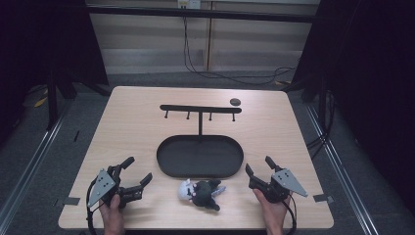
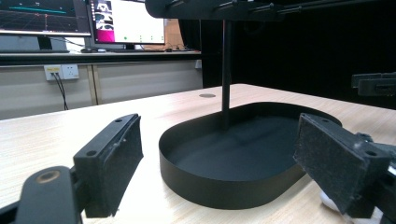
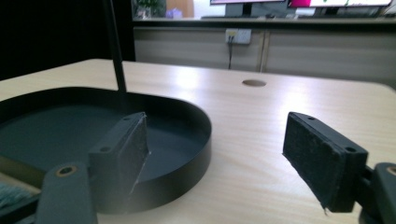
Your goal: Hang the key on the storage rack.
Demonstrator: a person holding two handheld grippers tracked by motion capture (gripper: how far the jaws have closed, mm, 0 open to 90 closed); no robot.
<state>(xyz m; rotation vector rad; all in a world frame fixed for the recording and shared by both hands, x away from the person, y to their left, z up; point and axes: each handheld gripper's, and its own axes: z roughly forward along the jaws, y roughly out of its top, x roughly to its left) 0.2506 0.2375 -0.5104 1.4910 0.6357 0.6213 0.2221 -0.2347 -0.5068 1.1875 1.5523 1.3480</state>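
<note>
A black oval tray [image 1: 169,161] with a T-shaped hook stand [image 1: 199,109] rising from its back sits mid-table. A small plush toy [image 1: 201,193], black with a white head, lies on the wood just in front of the tray. My left gripper [image 1: 138,171] rests near the front left, open, with nothing between its jaws, left of the toy. My right gripper [image 1: 259,166] is open and empty at the front right. The tray [image 2: 219,182] lies ahead of the open left gripper [image 2: 217,163]. The tray [image 3: 187,154] sits to the left of the open right gripper [image 3: 217,154].
A small round dark hole [image 1: 235,102] marks the table's far right, also visible as a hole [image 3: 254,83]. Bare wood lies on both sides of the tray. Monitors [image 2: 126,21] and a wall socket [image 2: 61,71] stand beyond the table. Black frame posts flank the table.
</note>
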